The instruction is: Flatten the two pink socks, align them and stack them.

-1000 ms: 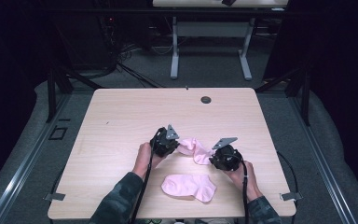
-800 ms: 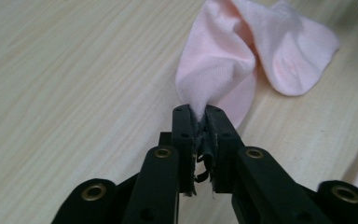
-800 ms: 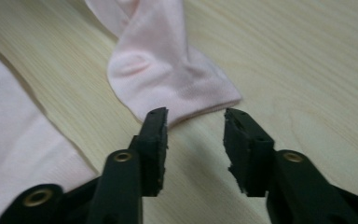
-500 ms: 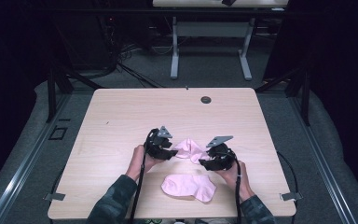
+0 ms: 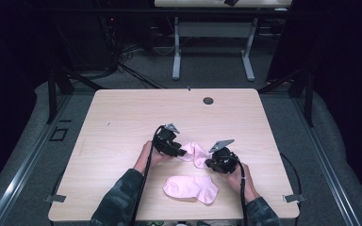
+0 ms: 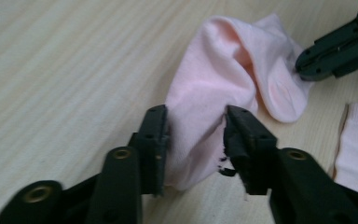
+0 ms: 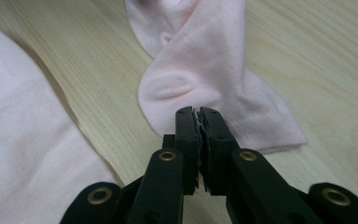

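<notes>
A crumpled pink sock (image 5: 195, 153) lies on the counter (image 5: 122, 117) between the two grippers. The left gripper (image 6: 196, 135) has just been closing, its jaws part open around one end of the sock. The right gripper (image 7: 198, 122) is clamped tight on the other end. A second sock (image 5: 191, 188) lies flat nearer the person.

We see the far half of the table (image 5: 136, 113) bare in the upper part of the high view, apart from a small dark grommet (image 5: 208, 100) near its far edge, so a hand could pass there freely. In the lower middle, the crumpled pink sock (image 5: 195, 153) lies between the left gripper (image 5: 179, 151) and the right gripper (image 5: 210, 164), blocking that gap. The flat pink sock (image 5: 191, 188) takes up the near edge between the forearms.
</notes>
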